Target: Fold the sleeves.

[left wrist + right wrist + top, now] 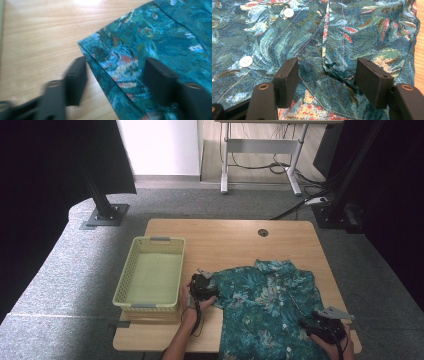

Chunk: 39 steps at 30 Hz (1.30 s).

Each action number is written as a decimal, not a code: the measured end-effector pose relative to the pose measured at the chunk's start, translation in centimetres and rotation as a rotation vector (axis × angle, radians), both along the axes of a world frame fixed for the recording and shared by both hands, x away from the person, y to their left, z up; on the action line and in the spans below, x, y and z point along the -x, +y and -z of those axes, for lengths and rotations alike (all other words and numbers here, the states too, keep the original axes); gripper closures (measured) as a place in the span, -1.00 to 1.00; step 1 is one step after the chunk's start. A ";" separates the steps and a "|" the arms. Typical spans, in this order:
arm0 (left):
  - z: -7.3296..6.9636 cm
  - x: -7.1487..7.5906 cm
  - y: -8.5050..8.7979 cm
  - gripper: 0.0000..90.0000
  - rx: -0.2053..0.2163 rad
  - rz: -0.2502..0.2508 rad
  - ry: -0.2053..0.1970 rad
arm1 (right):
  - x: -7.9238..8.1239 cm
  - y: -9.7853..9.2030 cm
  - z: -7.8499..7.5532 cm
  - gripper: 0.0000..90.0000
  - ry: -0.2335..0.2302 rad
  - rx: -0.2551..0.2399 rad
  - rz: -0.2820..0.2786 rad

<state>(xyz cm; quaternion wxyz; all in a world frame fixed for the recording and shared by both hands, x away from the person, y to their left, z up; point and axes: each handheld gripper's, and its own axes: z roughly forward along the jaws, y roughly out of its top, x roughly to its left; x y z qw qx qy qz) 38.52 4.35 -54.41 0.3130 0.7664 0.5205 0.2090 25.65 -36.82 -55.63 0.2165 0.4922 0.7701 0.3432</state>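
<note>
Right gripper (320, 326): black two-jaw tool with a grey three-cornered plate, at the near right corner of the table, over the lower right part of the shirt. In the right gripper view (325, 82) its jaws stand apart above a fold of cloth beside the button placket; the pads do not press on the fabric.

Shirt (267, 310): teal short-sleeved cotton shirt with a leaf print and red flecks, white buttons (246, 61), lying flat and front-up on the right half of the table, collar pointing away from the person, hem hanging over the near edge.

Left gripper (204, 289): black, held in a hand at the shirt's left sleeve. In the left gripper view (115, 80) the jaws stand apart, the sleeve's hemmed corner (105, 52) between them, not clamped.

Basket (131, 265): pale yellow-green rectangular plastic basket with perforated walls, left of the shirt, just beside the left gripper.

Table (225, 237): light wooden top.
</note>
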 end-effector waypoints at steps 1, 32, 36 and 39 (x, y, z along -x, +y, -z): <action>0.0 0.0 -0.1 0.19 0.000 0.006 0.001 | 0.0 0.0 0.0 -0.23 0.000 0.000 0.000; -4.5 0.4 -4.3 0.99 0.095 0.170 -0.030 | 0.0 0.2 0.0 -0.24 0.003 0.004 -0.003; -4.6 0.2 -6.5 0.98 0.066 0.205 -0.021 | 0.0 0.4 0.0 -0.24 0.002 0.004 -0.008; -4.3 0.0 -8.1 0.98 0.048 0.222 -0.007 | 0.0 0.4 0.0 -0.24 0.002 0.005 -0.009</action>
